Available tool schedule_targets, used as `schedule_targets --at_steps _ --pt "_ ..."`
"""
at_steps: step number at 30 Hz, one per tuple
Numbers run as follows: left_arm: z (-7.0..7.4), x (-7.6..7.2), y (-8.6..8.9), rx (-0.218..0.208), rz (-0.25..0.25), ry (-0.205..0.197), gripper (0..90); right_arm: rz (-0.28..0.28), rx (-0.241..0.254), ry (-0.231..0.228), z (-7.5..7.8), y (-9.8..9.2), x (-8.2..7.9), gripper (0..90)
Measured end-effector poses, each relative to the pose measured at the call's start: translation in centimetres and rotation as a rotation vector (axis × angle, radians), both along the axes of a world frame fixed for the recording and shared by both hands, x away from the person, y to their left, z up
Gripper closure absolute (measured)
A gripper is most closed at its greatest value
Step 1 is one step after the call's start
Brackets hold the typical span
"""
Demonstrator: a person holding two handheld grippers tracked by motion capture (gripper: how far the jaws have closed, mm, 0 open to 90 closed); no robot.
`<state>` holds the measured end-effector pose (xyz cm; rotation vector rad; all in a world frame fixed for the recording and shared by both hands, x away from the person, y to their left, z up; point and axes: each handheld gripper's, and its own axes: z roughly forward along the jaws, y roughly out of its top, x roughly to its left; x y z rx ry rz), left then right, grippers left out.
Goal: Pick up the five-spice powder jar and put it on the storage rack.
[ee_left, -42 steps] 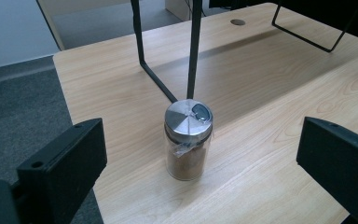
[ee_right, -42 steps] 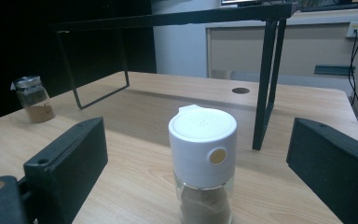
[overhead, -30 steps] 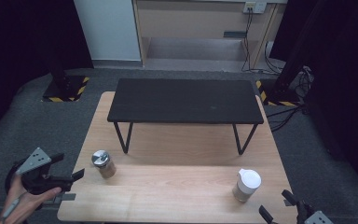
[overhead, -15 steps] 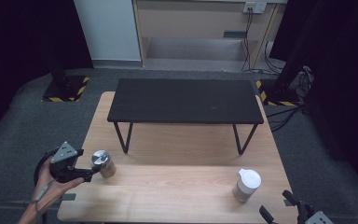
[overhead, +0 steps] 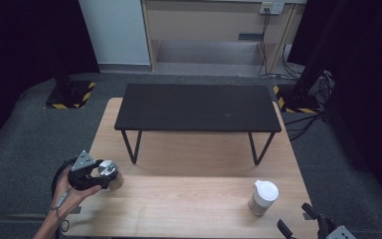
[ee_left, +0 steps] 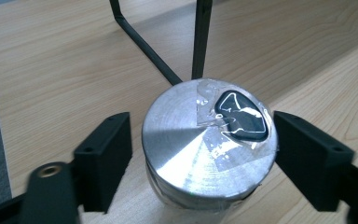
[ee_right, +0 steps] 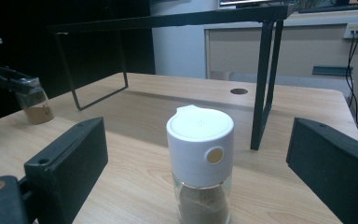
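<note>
A light wooden desk (overhead: pixel 189 199) carries a low black shelf (overhead: pixel 199 107) on thin metal legs across its far half. At the near left, a hand (overhead: pixel 72 191) holds the left hand-held gripper (overhead: pixel 99 179) around a small glass jar (overhead: pixel 110 175) with a brushed metal lid (ee_left: pixel 205 140). In the left gripper view the two black jaws stand apart on either side of the lid, the right one just beside its rim and the left one with a small gap; whether either touches the jar cannot be told. A black, glossy patch under clear tape (ee_left: pixel 240 116) sits on the far right part of the lid; no writing can be read on it. From the right gripper view the jar (ee_right: pixel 35 105) holds a brown powder in its lower part.

At the near right of the desk stands a glass shaker (overhead: pixel 262 196) with a tall white cap (ee_right: pixel 200 144), brown contents showing below. The cap has a round tan button on its side and no readable label. The right hand-held gripper (overhead: pixel 308 226) is at the near right edge of the desk, near the shaker but clear of it, its jaws wide apart with the shaker between them farther off in its own view.

A round hole (ee_right: pixel 238 91) is set in the desk beyond the shelf leg.
</note>
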<state>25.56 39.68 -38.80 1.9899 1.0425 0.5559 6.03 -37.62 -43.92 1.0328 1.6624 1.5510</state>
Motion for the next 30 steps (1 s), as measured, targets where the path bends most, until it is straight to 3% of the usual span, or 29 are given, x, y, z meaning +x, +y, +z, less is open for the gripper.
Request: schedule_targets --at_steps 3,8,11,17,21,23,25,30 --pt "-0.3 0.0 0.1 -0.005 -0.011 -0.010 30.8 0.000 0.001 0.001 0.0 0.0 0.0 5.5" --pt "-0.3 0.0 0.0 0.000 -0.022 -0.035 32.9 0.001 0.000 -0.001 0.0 0.0 0.0 5.5" --pt "0.1 0.2 -0.1 0.018 -0.047 -0.028 33.8 -0.001 0.002 -0.001 0.0 0.0 0.0 5.5" --pt "0.8 0.2 -0.1 0.008 -0.104 -0.031 34.0 0.000 0.003 -0.001 0.0 0.0 0.0 5.5" --pt "3.0 0.1 -0.3 0.003 -0.183 -0.061 34.0 0.001 0.002 -0.003 0.0 0.0 0.0 5.5" --pt "3.3 0.1 -0.3 -0.001 -0.195 -0.065 34.0 0.002 0.002 -0.004 0.0 0.0 0.0 5.5" --pt "4.8 0.2 -0.2 -0.025 -0.244 -0.082 34.0 0.002 0.002 -0.004 0.0 0.0 0.1 5.5" --pt "7.9 0.9 -0.7 -0.031 -0.350 -0.087 34.0 0.003 0.002 -0.004 -0.1 0.0 0.1 5.5"
